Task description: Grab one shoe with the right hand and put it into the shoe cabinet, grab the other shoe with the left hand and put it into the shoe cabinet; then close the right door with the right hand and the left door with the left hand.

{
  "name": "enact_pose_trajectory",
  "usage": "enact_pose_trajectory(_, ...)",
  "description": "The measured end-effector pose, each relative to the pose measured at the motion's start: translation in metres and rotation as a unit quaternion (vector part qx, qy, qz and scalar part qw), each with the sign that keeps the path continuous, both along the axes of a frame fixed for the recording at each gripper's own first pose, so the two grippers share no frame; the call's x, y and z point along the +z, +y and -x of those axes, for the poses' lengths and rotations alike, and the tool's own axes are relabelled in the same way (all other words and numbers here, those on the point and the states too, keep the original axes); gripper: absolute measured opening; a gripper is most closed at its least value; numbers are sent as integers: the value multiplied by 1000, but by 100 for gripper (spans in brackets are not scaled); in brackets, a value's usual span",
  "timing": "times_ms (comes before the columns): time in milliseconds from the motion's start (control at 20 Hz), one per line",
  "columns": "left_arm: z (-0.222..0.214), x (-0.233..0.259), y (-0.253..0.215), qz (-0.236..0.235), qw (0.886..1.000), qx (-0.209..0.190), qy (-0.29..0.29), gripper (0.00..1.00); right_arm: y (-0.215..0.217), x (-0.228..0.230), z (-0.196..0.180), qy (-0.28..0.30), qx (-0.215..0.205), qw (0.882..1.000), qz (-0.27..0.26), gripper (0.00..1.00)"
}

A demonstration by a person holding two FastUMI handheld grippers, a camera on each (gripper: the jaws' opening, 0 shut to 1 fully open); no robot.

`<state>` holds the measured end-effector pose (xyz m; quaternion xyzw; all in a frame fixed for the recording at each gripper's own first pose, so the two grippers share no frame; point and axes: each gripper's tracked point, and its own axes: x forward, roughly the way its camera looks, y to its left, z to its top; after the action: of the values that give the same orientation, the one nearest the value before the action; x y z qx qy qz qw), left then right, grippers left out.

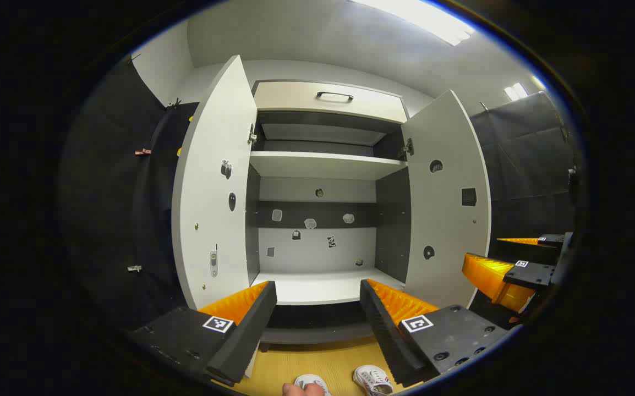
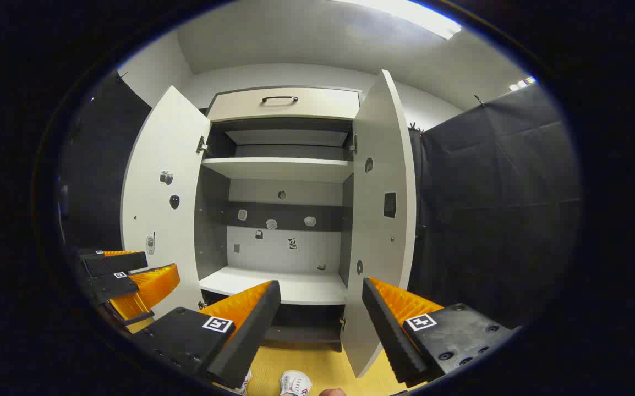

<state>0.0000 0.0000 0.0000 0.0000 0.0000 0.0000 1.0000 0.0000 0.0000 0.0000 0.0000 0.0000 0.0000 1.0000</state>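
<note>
The white shoe cabinet (image 1: 323, 286) stands in front of me with both doors swung wide and its shelves bare. Its left door (image 1: 213, 192) and right door (image 1: 449, 198) frame the opening; in the right gripper view they are the left door (image 2: 163, 203) and right door (image 2: 381, 220). Two white shoes (image 1: 312, 382) (image 1: 373, 379) lie on the yellow floor below, near a person's fingertips (image 1: 301, 389). One shoe (image 2: 295, 382) also sits low in the right gripper view. My left gripper (image 1: 317, 287) is open and holds nothing. My right gripper (image 2: 320, 285) is open and holds nothing too.
A drawer with a dark handle (image 1: 334, 96) tops the cabinet, and small stickers dot its back wall and doors. The right gripper (image 1: 485, 250) hangs beside the right door; the left gripper (image 2: 160, 263) hangs by the left door. Black cloth walls close both sides.
</note>
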Motion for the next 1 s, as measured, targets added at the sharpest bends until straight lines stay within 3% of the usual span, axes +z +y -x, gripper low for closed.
enact_pose_trajectory(550,1,7,22,-12,1000,21,-9,95,-17,3,2,1,-24,999,-22,98)
enact_pose_trajectory(1000,13,5,37,-5,999,51,-7,95,-7,4,1,-1,-8,1000,-27,98)
